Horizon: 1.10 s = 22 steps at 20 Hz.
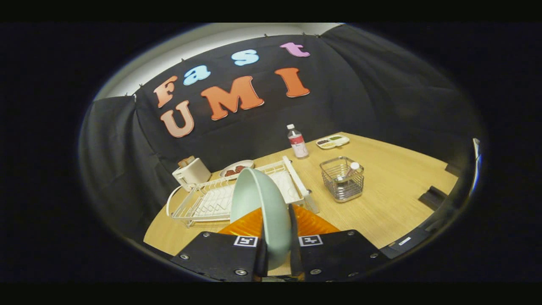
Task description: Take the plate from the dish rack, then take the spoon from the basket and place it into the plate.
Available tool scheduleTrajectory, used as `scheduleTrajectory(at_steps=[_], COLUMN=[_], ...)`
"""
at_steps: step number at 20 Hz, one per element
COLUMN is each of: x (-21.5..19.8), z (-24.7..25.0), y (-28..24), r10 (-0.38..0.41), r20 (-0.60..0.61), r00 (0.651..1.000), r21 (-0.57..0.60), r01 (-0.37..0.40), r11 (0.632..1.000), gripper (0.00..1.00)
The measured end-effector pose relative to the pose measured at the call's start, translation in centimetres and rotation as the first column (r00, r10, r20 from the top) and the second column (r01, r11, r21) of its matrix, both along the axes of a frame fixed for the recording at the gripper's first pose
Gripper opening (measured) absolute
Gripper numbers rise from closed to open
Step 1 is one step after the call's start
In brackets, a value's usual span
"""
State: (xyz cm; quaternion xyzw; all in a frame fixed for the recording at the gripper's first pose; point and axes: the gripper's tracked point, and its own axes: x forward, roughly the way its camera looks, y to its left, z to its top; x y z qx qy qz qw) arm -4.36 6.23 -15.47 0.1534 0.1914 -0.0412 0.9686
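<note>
- Now our gripper [277,237] has both fingers clamped on the smooth, pale green round plate [258,203], held on edge above the white wire dish rack [203,201].
- Beyond, we see a square metal mesh basket [342,178] on the wood-grain table [398,190].

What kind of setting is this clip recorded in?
Likely a staged kitchen set in a recording booth, not a real kitchen: black cloth wall, wooden table with dish rack, toaster and wire basket. The tool is shut on a pale green plate.
</note>
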Motion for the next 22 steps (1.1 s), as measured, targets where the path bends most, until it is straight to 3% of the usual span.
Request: scheduleTrajectory(at_steps=[13, 21, 22], x=[-2.0, -1.7, -1.6], z=[-6.6, -7.9, -7.6], y=[2.4, 0.8, 0.3], r10=[0.070, 0.043, 0.037], r20=[-0.094, -0.129, -0.119], r00=[0.993, 0.991, 0.992], r21=[0.217, 0.172, 0.151], r01=[-0.049, -0.020, -0.019], r11=[0.975, 0.985, 0.988], gripper=[0.21, 0.33, 0.38])
